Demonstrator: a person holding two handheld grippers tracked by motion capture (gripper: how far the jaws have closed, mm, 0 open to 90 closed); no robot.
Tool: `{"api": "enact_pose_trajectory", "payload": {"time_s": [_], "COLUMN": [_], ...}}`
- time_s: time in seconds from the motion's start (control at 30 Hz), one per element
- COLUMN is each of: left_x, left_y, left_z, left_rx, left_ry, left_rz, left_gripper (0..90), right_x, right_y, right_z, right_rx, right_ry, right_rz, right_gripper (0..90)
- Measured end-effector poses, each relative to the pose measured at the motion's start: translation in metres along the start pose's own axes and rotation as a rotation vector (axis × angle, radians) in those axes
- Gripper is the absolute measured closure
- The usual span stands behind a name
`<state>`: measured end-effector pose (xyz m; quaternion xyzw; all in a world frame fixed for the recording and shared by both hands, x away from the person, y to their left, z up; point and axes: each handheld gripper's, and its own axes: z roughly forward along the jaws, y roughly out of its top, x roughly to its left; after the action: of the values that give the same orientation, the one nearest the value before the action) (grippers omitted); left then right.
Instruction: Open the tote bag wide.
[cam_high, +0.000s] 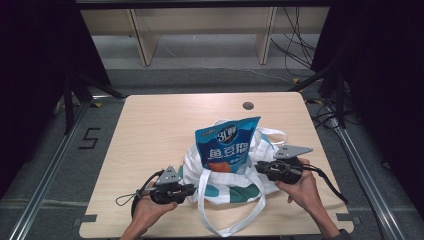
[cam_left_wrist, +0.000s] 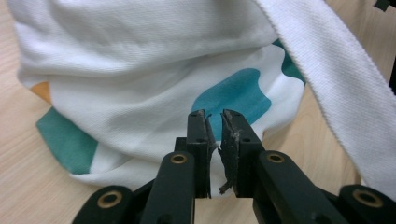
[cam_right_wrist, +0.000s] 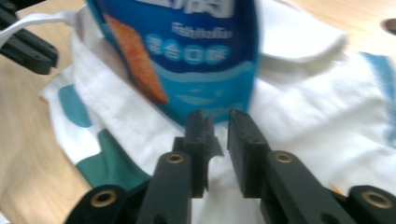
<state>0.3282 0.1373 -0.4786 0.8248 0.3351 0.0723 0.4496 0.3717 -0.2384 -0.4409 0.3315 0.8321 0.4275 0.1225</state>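
A blue snack bag (cam_high: 227, 145) (cam_right_wrist: 187, 51) stands upright in the mouth of a white cloth tote bag (cam_high: 192, 165) (cam_left_wrist: 140, 70) (cam_right_wrist: 303, 107) printed with teal patches. My left gripper (cam_high: 192, 189) (cam_left_wrist: 214, 116) is at the tote's left side, its jaws a narrow slit apart with nothing between them, just short of the cloth. At the tote's right side, my right gripper (cam_high: 259, 166) (cam_right_wrist: 219, 119) points at the snack bag's lower edge, its jaws slightly apart and empty. The tote's white strap (cam_high: 230, 230) (cam_left_wrist: 336, 79) loops toward the table's near edge.
The wooden table (cam_high: 150, 130) has a round cable hole (cam_high: 248, 105) near its far edge. Beyond it stands a wooden frame (cam_high: 200, 30), with cables (cam_high: 295, 50) on the floor at the right. Black metal rails (cam_high: 50, 165) run along both sides.
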Motion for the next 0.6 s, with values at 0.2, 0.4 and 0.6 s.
{"api": "enact_pose_trajectory", "payload": {"time_s": [0.2,0.4,0.6], "left_x": [0.002,0.002,0.007], "left_y": [-0.005,-0.015,-0.026], "left_z": [-0.01,-0.022,-0.037], "left_rx": [-0.036,-0.069,-0.09], "left_ry": [0.016,0.044,0.088], "left_rz": [-0.031,-0.046,-0.086], "left_gripper": [70.8,54.4,43.4], "right_x": [-0.003,-0.003,-0.006], "right_y": [-0.014,-0.025,-0.031], "right_z": [-0.01,-0.017,-0.029], "right_rx": [-0.011,-0.063,-0.122], "right_ry": [-0.033,-0.083,-0.125], "right_rz": [0.078,0.078,0.077], "right_gripper": [60.6,49.7,43.9]}}
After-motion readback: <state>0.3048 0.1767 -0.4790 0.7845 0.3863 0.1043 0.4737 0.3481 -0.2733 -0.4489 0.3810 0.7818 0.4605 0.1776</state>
